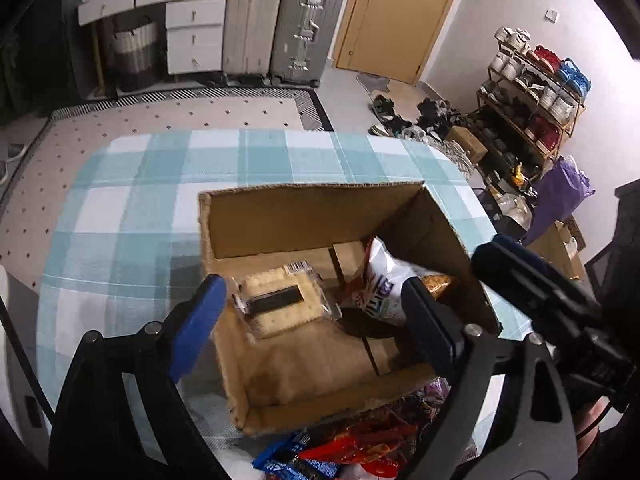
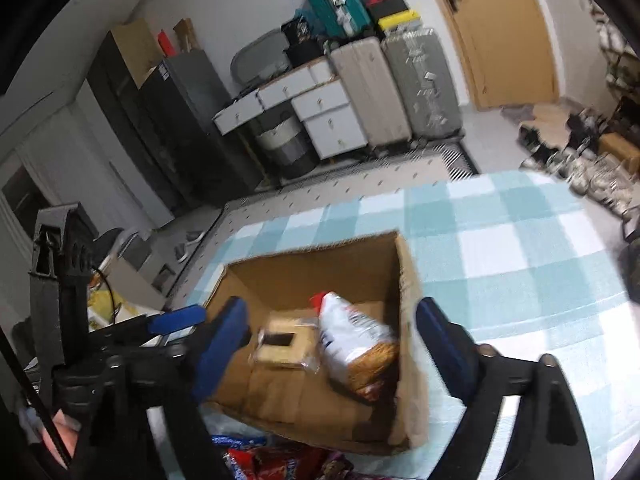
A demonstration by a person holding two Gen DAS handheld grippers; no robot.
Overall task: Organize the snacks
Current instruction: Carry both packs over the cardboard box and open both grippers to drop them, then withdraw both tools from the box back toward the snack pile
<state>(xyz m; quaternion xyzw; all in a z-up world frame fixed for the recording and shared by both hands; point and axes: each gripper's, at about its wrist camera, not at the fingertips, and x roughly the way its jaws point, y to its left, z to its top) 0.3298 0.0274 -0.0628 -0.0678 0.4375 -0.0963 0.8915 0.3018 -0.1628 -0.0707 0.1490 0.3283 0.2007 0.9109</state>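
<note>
An open brown cardboard box [image 1: 320, 216] is standing on a tabletop covered with a teal-and-white checked cloth [image 1: 132, 208]. Inside the box, a clear-wrapped pack of pale square crackers with a dark label [image 1: 280, 304] is lying flat on the bottom. Just beside it, a white snack bag with red and blue print [image 1: 380, 284] is leaning against the box wall on the side nearer the shoe rack.

The left tool [image 1: 316, 320] is hovering over the box with its blue-padded jaws spread wide; the cracker pack is lying below the gap, and the pads are not pressing on it. The right tool [image 2: 332, 344] is also standing wide open above the box, with the white bag below the gap and untouched.

A heap of red and blue snack wrappers [image 1: 340, 452] is lying on the cloth against the near wall of the box.

Beyond the tabletop, a pale dotted rug [image 1: 180, 112] is covering the floor. Two upright hard-shell suitcases [image 1: 280, 28] are standing beside a white drawer unit [image 1: 196, 36] along the far wall. A closed tan wooden door [image 1: 404, 16] is occupying the wall next to them, and a wooden shoe rack filled with shoes [image 1: 532, 92] is standing beyond it.
</note>
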